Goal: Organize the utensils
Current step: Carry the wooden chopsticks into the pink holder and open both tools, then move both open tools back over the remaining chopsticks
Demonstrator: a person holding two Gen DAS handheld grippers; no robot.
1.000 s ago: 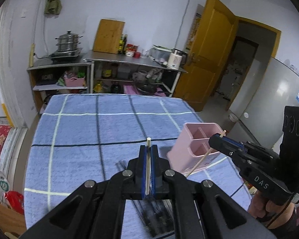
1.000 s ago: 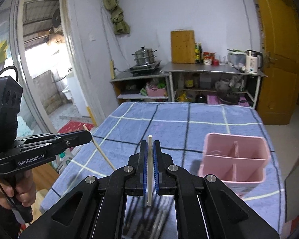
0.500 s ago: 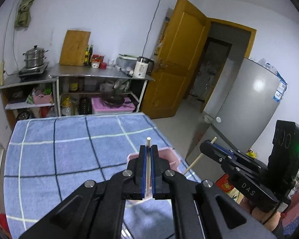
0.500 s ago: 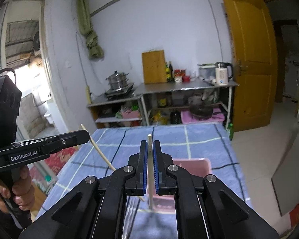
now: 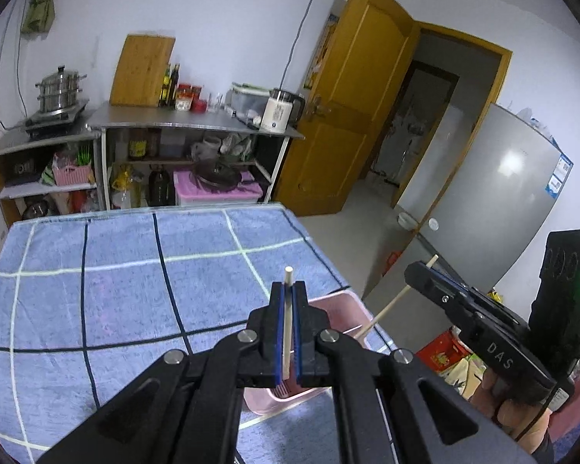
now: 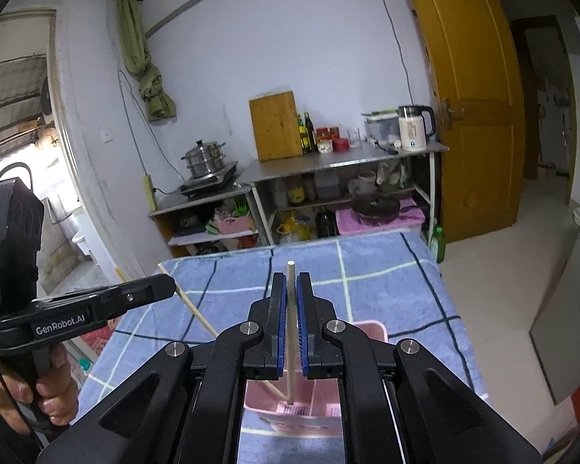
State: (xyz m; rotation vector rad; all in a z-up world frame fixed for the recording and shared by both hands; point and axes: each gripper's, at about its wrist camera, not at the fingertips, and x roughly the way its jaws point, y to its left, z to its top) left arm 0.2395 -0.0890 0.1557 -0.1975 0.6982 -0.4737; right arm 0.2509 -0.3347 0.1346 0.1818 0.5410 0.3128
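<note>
Clamped on one pale wooden chopstick each, both pairs of jaws stand pressed tight over a blue checked tablecloth (image 5: 108,290) in a home kitchen. Blue ribbed pads grip the left chopstick (image 5: 288,317) upright in the left gripper (image 5: 289,290), and the right chopstick (image 6: 290,332) likewise in the right gripper (image 6: 290,282); the right one's lower tip dips inside the pink utensil holder (image 6: 371,328) near the table's edge, while the left stick slants down towards the same holder.

Both sticks are thin, round and smooth, held only along a short stretch, so either could pivot or slide in the pads. Since they converge on one compartment, they could cross and knock each other, or a tip could catch the light plastic rim and tip the holder off the soft cloth. Behind stands a steel shelf (image 6: 348,158) with a kettle.
</note>
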